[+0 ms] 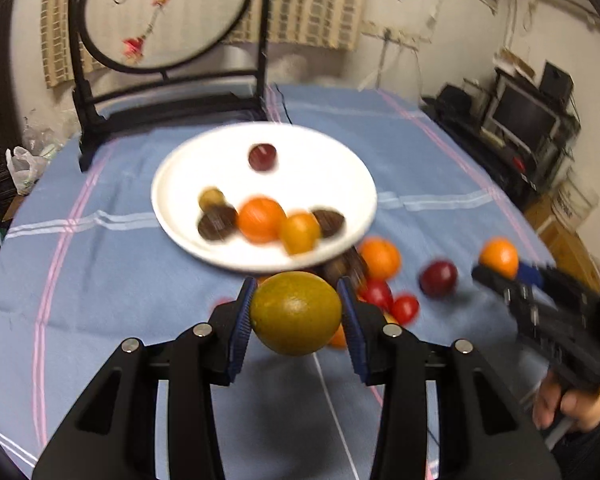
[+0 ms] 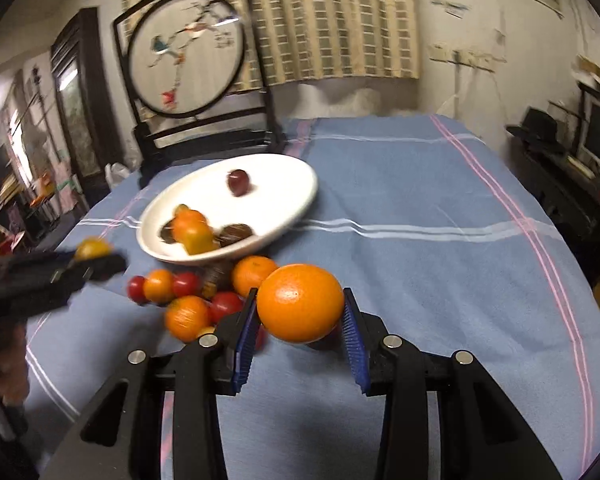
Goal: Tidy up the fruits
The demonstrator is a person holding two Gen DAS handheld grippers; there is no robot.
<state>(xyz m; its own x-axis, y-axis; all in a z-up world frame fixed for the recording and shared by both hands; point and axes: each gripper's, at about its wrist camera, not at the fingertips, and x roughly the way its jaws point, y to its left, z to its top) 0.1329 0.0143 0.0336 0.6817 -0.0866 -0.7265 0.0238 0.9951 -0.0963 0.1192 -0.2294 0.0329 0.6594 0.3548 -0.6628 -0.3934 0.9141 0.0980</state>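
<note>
My left gripper (image 1: 296, 312) is shut on a yellow-green citrus fruit (image 1: 296, 312), held above the blue tablecloth just short of the white plate (image 1: 172, 184). The plate holds an orange (image 1: 260, 219), a small yellow-orange fruit (image 1: 300, 232), a dark red plum (image 1: 262, 156) and dark brown round fruits (image 1: 217, 222). My right gripper (image 2: 300, 312) is shut on a large orange (image 2: 300, 308), lifted over the cloth. A loose pile of oranges (image 2: 254, 274) and red cherry tomatoes (image 2: 225, 306) lies beside the plate (image 2: 284, 184). In the left wrist view the right gripper (image 1: 500, 270) shows at the right with its orange (image 1: 499, 257).
A black-framed round embroidered screen (image 1: 168, 12) stands at the table's far edge behind the plate. A plum (image 1: 438, 278) and an orange (image 1: 380, 258) lie loose on the blue cloth (image 1: 100, 280). Dark shelving with a monitor (image 1: 524, 116) is off the right edge. A hand (image 1: 572, 408) holds the right gripper's handle.
</note>
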